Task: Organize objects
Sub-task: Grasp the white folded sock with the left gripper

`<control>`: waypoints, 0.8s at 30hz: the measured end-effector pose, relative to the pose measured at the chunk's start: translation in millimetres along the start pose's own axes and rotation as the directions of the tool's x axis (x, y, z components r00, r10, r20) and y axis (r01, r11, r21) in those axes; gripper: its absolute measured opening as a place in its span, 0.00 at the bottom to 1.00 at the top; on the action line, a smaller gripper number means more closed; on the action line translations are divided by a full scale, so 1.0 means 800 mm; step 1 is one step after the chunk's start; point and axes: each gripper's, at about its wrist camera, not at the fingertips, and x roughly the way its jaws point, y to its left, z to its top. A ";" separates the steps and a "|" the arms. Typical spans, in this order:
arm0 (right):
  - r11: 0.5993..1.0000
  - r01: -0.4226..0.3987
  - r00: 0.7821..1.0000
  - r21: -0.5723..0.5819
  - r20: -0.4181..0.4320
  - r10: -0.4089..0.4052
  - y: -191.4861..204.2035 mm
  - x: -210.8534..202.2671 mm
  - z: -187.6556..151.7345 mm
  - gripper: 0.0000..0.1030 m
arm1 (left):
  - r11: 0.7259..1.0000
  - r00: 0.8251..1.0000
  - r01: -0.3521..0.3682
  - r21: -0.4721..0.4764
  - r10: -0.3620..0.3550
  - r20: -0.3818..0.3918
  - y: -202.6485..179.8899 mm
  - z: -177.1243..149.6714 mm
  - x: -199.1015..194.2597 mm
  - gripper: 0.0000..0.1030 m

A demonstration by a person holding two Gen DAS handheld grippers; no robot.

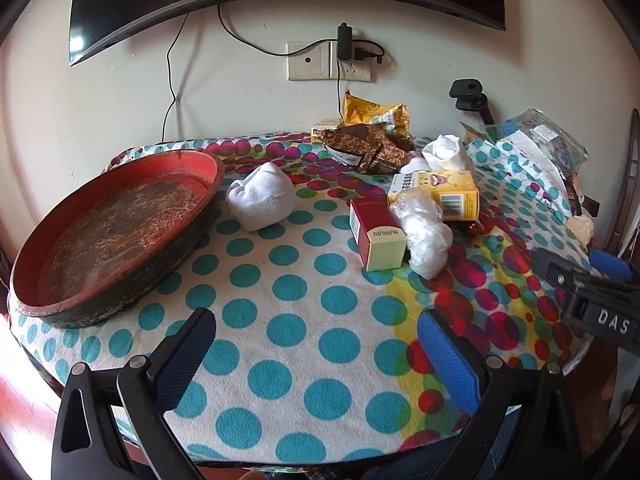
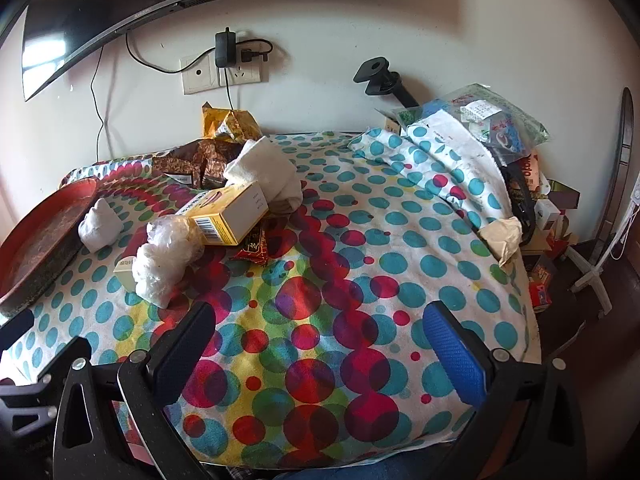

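Clutter at centre of tabletop (image 1: 304, 320): red box (image 1: 376, 236), yellow box (image 1: 436, 194), plastic wad (image 1: 424, 236), rolled sock (image 1: 260, 196) left of them. Red tray (image 1: 120, 228) far left. Left hand-held gripper (image 1: 316, 352) and right hand-held gripper (image 2: 320, 356): both spread wide, empty, near edge.

Both wrist cams: downward, table (image 1: 300, 280) shared.

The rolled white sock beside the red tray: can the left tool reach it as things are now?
Probably yes. The left tool is open and empty, and only bare dotted cloth lies between it and the rolled white sock.
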 end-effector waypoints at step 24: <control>0.978 -0.179 0.967 0.106 -0.166 0.195 -0.002 0.028 -0.001 1.00 | 0.998 0.995 -0.054 -0.043 0.050 -0.087 0.044 0.111 0.123 0.80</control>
